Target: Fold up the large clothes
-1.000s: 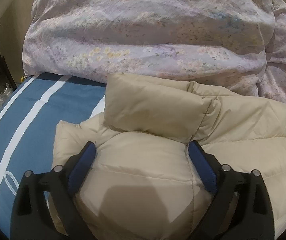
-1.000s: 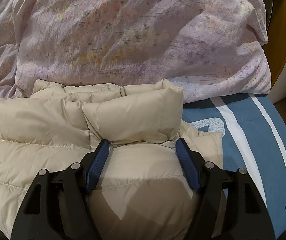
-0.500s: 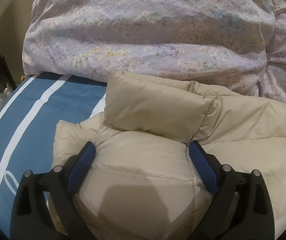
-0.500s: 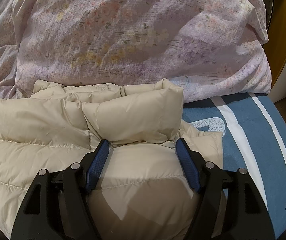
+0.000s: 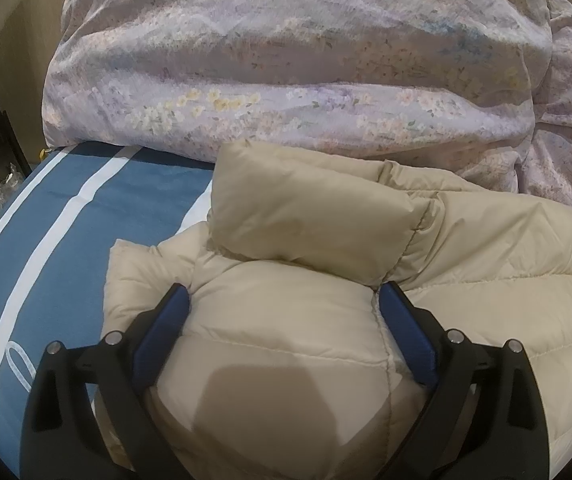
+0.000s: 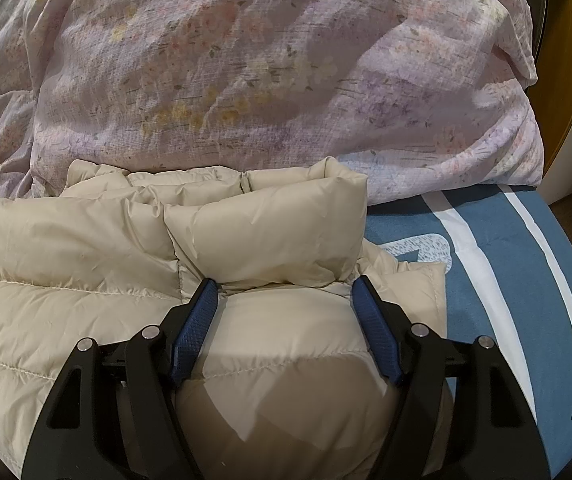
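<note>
A cream puffer jacket (image 5: pixel 326 320) lay partly folded on a blue bed cover with white stripes (image 5: pixel 58 224), its far edge touching a heaped floral duvet (image 5: pixel 286 60). The left gripper (image 5: pixel 284 300) and right gripper (image 6: pixel 286 292) each pointed down at a near corner of the bundle, jaws spread wide with puffy fabric bulging between them; whether the pads truly pinched it was unclear. The springy filling looked likely to push the fold open, and the slick shell might slip free if the jaws closed on too little cloth.
</note>
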